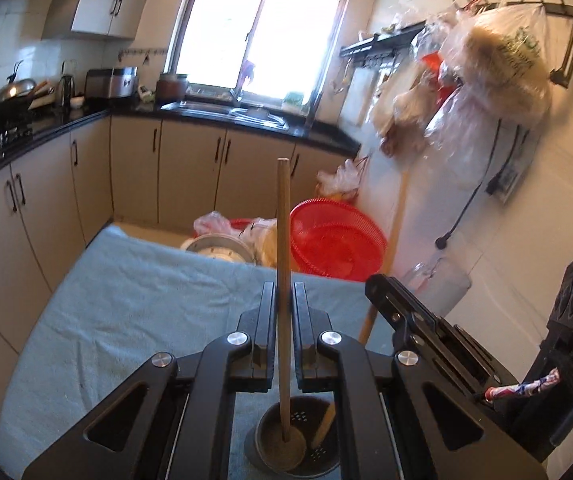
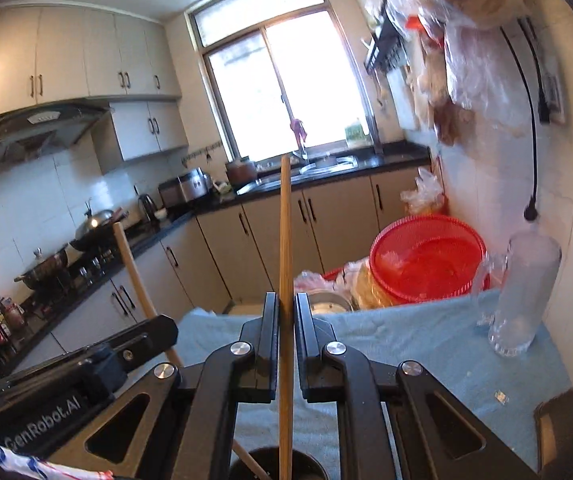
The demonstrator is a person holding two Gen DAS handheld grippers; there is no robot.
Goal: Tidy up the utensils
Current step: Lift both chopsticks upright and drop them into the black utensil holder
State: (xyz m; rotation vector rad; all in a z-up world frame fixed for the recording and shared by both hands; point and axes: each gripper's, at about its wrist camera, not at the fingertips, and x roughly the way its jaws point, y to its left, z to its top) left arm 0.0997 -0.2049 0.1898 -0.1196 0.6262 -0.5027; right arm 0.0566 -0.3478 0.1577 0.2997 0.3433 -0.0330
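Observation:
In the left wrist view my left gripper [image 1: 284, 290] is shut on the upright wooden handle of a ladle [image 1: 282, 240]. Its brown round bowl hangs below the jaws, in front of a dark perforated skimmer head [image 1: 310, 452]. In the right wrist view my right gripper [image 2: 285, 300] is shut on the skimmer's wooden handle [image 2: 285, 232], and the dark head [image 2: 278, 466] sits at the bottom edge. Each gripper shows in the other's view: the right gripper [image 1: 378, 286] close on the right, the left gripper [image 2: 158, 330] close on the left. Both hang over a light blue towel [image 1: 134, 304].
A tall clear glass [image 2: 526, 292] stands on the towel [image 2: 426, 344] at the right, by the tiled wall. Beyond the table's far edge are a red mesh basket [image 2: 426, 260], plastic bags and a white pot. Bags hang on the right wall. Counter, sink and stove line the back and left.

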